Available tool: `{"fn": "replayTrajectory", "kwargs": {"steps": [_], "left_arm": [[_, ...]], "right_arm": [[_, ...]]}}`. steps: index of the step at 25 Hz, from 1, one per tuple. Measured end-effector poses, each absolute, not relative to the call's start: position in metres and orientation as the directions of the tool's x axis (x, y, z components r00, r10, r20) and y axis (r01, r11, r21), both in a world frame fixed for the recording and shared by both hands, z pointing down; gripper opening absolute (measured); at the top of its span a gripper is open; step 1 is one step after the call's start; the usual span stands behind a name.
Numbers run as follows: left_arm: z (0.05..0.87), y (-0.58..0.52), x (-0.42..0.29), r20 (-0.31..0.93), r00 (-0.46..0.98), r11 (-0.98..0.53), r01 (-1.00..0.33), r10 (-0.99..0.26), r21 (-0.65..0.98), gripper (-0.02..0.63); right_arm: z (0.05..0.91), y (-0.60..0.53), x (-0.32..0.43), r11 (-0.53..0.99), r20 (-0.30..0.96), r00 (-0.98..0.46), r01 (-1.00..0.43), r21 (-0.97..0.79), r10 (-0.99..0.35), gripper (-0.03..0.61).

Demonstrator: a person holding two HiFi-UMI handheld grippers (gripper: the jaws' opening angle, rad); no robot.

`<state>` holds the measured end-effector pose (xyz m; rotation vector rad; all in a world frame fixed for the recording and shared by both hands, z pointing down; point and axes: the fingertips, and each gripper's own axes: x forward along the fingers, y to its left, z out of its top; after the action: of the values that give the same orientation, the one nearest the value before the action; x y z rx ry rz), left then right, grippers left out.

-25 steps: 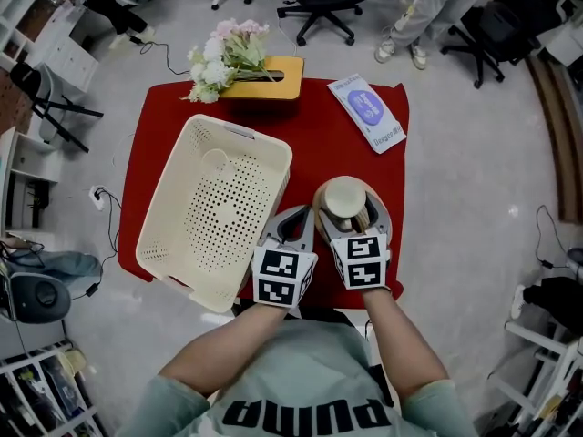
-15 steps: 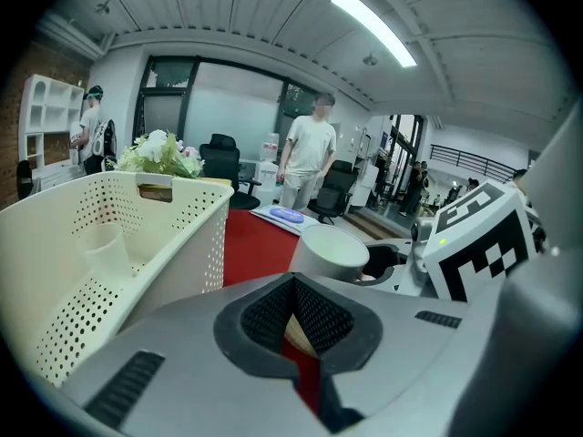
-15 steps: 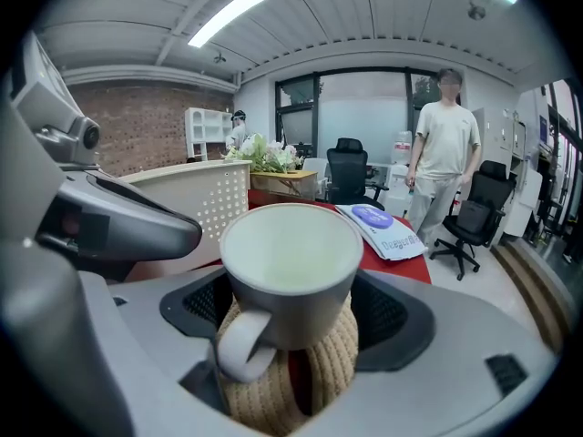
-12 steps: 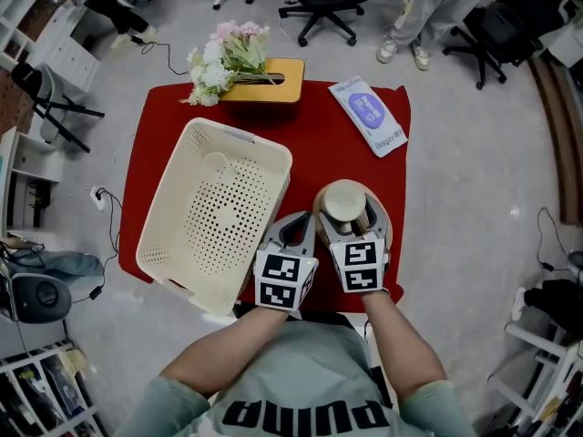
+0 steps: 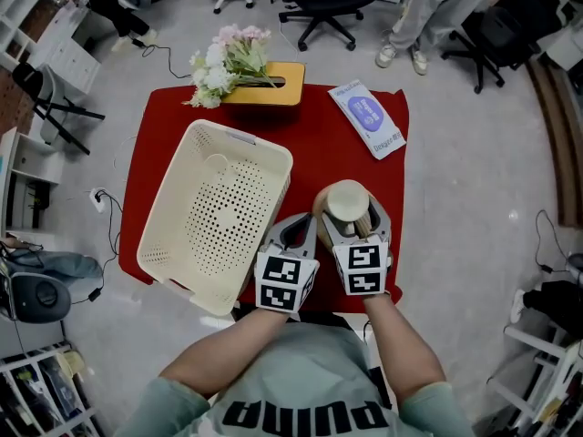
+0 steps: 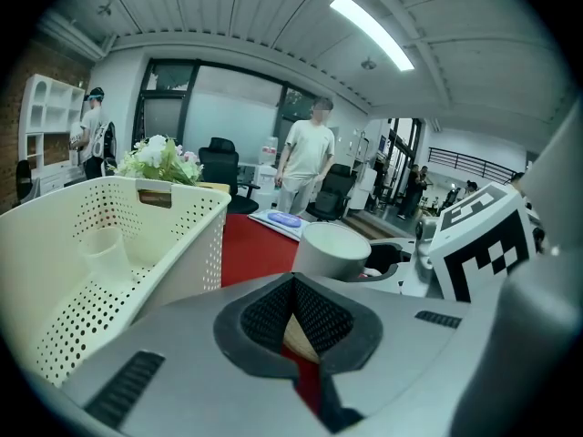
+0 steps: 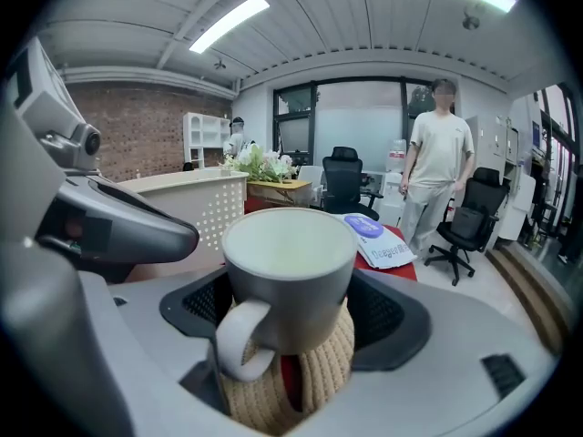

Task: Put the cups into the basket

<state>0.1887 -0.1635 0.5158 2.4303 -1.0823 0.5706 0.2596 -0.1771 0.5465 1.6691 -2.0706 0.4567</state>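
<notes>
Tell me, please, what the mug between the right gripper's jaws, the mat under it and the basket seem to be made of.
Mug: probably glazed ceramic, judging by its thick wall, smooth even surface and rounded solid handle.
Mat: woven fibre, perhaps cotton cord or straw; it is beige and matte, with a ribbed weave.
Basket: moulded plastic, cream-coloured and smooth, with regular rows of round holes in its walls and floor.

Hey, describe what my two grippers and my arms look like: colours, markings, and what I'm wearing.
The left gripper and right gripper have smooth light grey shells with broad curved jaws lined with black ribbed pads. Each carries a white cube printed with black square markers. The person wears a grey-green short-sleeved top with black lettering on the chest. No cables show.
</notes>
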Motion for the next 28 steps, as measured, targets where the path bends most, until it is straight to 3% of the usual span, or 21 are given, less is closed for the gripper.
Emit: {"fn": "replayTrajectory", "kwargs": {"steps": [18, 28], "left_arm": [[0.440, -0.152, 0.183, 0.385, 0.667, -0.640, -0.737, -0.638, 0.215, 0.002], [0.392, -0.166, 0.115, 0.309, 0.610, -0.591, -0.790, -0.730, 0.163, 0.002]], "right_arm": [[0.443, -0.161, 0.255, 0.204, 0.374, -0.164, -0.977, 0.069, -0.913, 0.383], [0.394, -0.161, 0.190, 0.275, 0.311, -0.241, -0.959, 0.069, -0.919, 0.383]]}}
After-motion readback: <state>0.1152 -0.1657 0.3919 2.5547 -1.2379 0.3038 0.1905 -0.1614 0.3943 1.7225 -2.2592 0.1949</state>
